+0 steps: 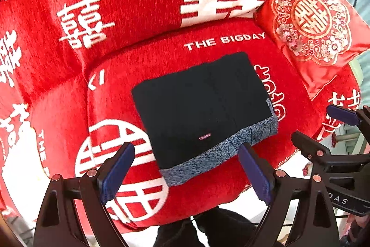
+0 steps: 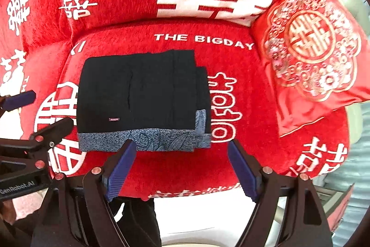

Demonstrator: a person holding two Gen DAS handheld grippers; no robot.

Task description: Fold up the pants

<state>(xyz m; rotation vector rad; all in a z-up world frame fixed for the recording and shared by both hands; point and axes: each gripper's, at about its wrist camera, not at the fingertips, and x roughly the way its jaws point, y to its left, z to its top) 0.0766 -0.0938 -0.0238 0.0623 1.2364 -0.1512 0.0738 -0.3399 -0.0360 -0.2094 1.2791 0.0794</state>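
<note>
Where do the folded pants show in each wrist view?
Left wrist: folded pants lie at centre on the red seat cushion, turned diagonally.
Right wrist: folded pants lie left of centre, squarer to the picture.
Shared landmark: the embroidered pillow at upper right.

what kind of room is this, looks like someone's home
Probably a home living room: a sofa seat in a red wedding-style cover, a matching cushion, and folded pants lying on the seat.
</note>
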